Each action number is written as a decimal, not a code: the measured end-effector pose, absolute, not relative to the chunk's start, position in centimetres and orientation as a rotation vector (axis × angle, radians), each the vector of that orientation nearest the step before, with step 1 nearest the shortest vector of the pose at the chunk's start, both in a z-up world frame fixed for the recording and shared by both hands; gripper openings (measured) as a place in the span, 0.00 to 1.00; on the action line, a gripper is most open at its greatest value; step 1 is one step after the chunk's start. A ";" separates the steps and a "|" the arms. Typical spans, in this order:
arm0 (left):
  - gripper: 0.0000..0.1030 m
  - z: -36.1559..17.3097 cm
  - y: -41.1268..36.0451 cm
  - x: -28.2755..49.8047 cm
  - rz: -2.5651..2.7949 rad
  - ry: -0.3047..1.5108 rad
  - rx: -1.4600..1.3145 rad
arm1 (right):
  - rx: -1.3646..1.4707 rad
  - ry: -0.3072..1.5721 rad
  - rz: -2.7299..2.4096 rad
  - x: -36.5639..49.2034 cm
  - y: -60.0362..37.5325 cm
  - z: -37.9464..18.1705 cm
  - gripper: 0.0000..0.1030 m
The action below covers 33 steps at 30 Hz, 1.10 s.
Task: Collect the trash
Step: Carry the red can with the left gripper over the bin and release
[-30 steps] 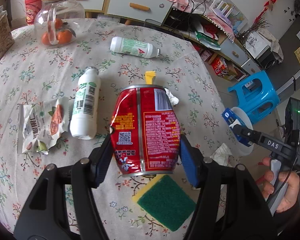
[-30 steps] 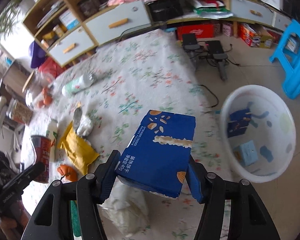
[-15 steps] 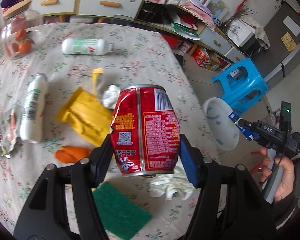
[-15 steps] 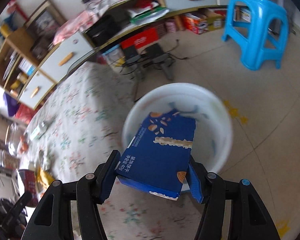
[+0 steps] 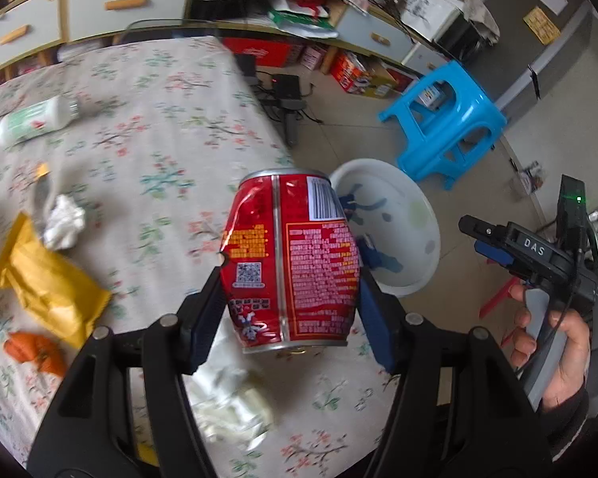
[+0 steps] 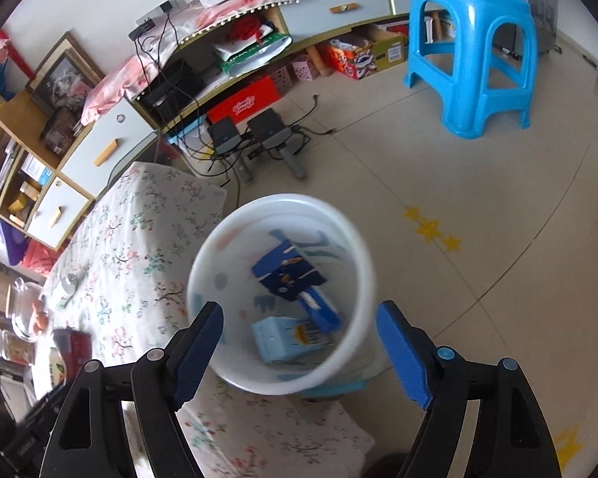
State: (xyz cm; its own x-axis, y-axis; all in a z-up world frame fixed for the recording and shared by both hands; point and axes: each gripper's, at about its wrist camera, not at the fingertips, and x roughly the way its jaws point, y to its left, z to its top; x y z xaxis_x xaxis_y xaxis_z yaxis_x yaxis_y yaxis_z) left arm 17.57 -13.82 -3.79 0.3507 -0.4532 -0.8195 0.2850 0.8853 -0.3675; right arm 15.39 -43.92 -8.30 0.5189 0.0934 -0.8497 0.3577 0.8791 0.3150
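The can (image 5: 293, 259) is held upright in the left view, long axis running bottom to top of the frame, its rim end toward the floor basin and its base toward the camera. It is red, dented along its left side, with a barcode near the top. The left gripper (image 5: 291, 310) has its jaws clamped on the can's lower sides, above the edge of the counter (image 5: 171, 91).

The can blocks the near-left part of the basin (image 5: 414, 215), which sits on the floor by the counter's edge. Motion blur softens the tissue (image 5: 63, 221), yellow packet (image 5: 46, 279) and crumpled paper (image 5: 235, 406) on the cloth. An orange item at the left edge cannot be made out. A white bottle (image 5: 36, 121) lies on its side farther back.

The right gripper (image 6: 299, 342) hovers over the basin (image 6: 351, 239), jaws wide apart with nothing between them. Inside the basin lie a dark blue box (image 6: 287, 275), tilted, and a pale blue box (image 6: 287, 338) below it, both slightly blurred. The basin's near rim is cut by the left finger (image 6: 197, 350).
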 end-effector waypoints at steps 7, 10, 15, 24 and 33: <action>0.63 -4.9 -20.0 18.7 -0.567 1.143 -0.112 | 0.480 1.013 -0.210 13.1 -46.9 -8.6 0.80; 0.63 -5.5 -22.1 19.2 -0.596 1.150 -0.091 | 0.481 1.022 -0.221 12.6 -47.8 -9.0 0.80; 0.63 -6.1 -24.3 19.7 -0.609 1.141 -0.059 | 0.493 1.014 -0.232 12.1 -49.1 -9.1 0.80; 0.90 -5.6 -24.8 19.7 -0.574 1.109 -0.012 | 0.487 1.003 -0.220 12.0 -48.9 -8.9 0.81; 0.94 -3.4 -21.6 18.1 -0.515 1.055 0.031 | 0.463 0.987 -0.191 12.2 -46.8 -7.9 0.81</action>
State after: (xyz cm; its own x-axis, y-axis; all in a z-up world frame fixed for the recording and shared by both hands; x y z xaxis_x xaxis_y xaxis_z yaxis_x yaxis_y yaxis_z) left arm 18.10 -21.60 -3.44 0.3870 -0.3897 -0.8356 0.4189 0.8817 -0.2172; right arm 12.20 -46.76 -7.95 0.5441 0.0518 -0.8374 0.3605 0.8868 0.2891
